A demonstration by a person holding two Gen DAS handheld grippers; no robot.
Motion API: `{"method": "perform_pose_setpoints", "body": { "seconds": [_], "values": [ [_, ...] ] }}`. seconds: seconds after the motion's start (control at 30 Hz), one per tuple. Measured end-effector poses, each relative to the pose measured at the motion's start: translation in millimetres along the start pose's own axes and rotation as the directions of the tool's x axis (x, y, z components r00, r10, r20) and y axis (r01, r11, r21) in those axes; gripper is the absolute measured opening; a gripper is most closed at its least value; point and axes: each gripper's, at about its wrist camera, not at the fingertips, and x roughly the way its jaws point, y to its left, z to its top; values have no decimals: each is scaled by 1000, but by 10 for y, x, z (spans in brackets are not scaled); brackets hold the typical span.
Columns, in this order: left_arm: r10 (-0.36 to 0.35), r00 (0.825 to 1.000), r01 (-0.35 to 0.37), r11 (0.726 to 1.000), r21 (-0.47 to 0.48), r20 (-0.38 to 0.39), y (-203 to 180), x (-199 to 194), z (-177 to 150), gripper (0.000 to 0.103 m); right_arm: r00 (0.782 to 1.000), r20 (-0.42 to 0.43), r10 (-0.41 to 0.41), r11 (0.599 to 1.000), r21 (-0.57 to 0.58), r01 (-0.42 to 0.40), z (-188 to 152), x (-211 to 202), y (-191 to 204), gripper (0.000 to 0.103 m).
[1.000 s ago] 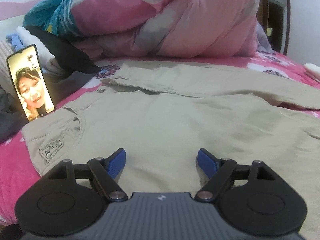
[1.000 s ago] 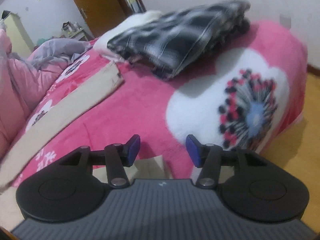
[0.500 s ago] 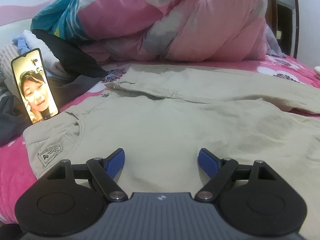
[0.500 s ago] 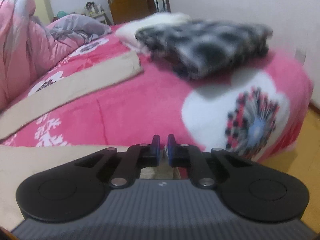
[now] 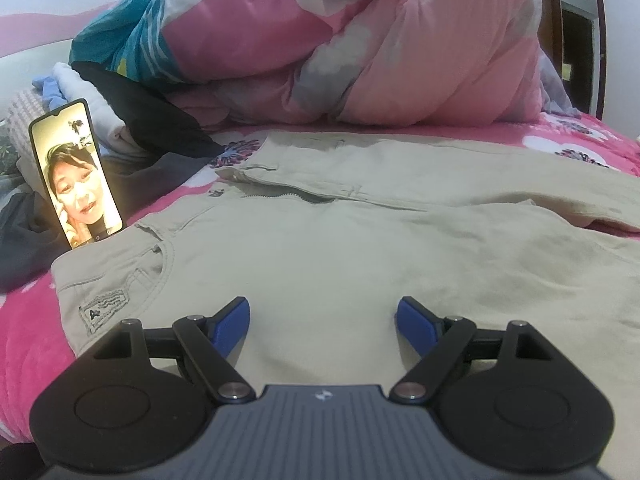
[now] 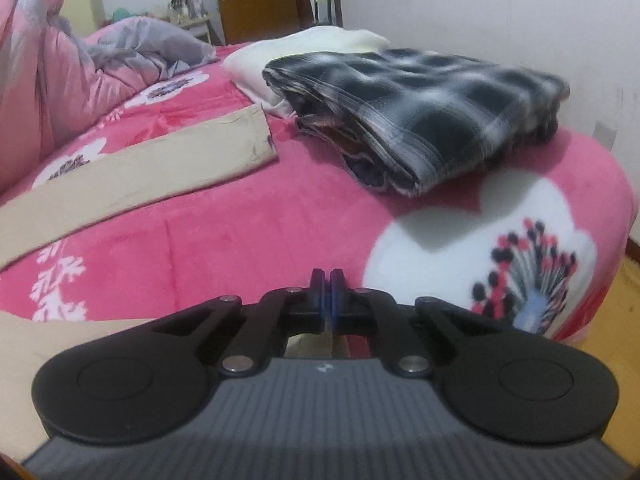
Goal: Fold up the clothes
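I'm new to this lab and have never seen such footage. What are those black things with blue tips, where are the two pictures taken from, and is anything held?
They are two hand-held grippers, one in each of a person's hands, each with a camera looking along its fingers. The left view shows the left gripper open above beige trousers spread on a pink bed; a phone stands beside the waistband, with a quilt behind. The right view shows the right gripper shut, apparently pinching a trouser edge, though that is mostly hidden. Beyond it lies a folded plaid garment.

khaki trousers (image 5: 360,264) on pink bed (image 6: 240,232)
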Motion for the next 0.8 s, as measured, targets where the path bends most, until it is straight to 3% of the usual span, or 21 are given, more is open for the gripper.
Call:
{"method": "perform_pose_setpoints", "body": {
  "seconds": [0.13, 0.23, 0.33, 0.37, 0.43, 0.53, 0.67, 0.7, 0.73, 0.8],
  "values": [
    [-1, 1000, 1, 1000, 2, 0, 0, 1, -2, 83, 999, 40, 1, 982, 187, -8, -28, -160, -342, 4],
    [-2, 1000, 2, 1000, -2, 1, 1, 2, -5, 83, 998, 45, 35, 940, 337, -48, -188, -400, -619, 9],
    [-3, 1000, 3, 1000, -8, 2, 0, -1, -10, 83, 993, 42, 110, 858, 500, -116, -517, -663, -842, 31],
    [-4, 1000, 4, 1000, -10, 3, -1, -4, -11, 83, 989, 45, 142, 814, 563, -143, -671, -737, -900, 37],
    [-9, 1000, 9, 1000, -20, 2, 8, -14, -13, 83, 973, 50, 224, 688, 699, -194, -1052, -805, -967, 42],
    [-27, 1000, 27, 999, -45, 0, 51, -35, -14, 83, 936, 85, 342, 450, 859, -243, -1628, -861, -1034, 46],
    [-57, 998, 57, 996, -70, 0, 111, -78, -31, 83, 879, 200, 432, 148, 946, -288, -2163, -739, -920, 52],
    [-63, 998, 63, 995, -74, 1, 124, -88, -36, 83, 864, 224, 450, 93, 951, -295, -2220, -688, -859, 53],
    [-68, 998, 68, 994, -80, 2, 137, -97, -39, 83, 857, 243, 455, 71, 949, -307, -2218, -668, -800, 55],
    [-78, 997, 78, 993, -90, 4, 163, -116, -46, 83, 851, 276, 446, 65, 939, -339, -2150, -674, -690, 59]
  ]
}}
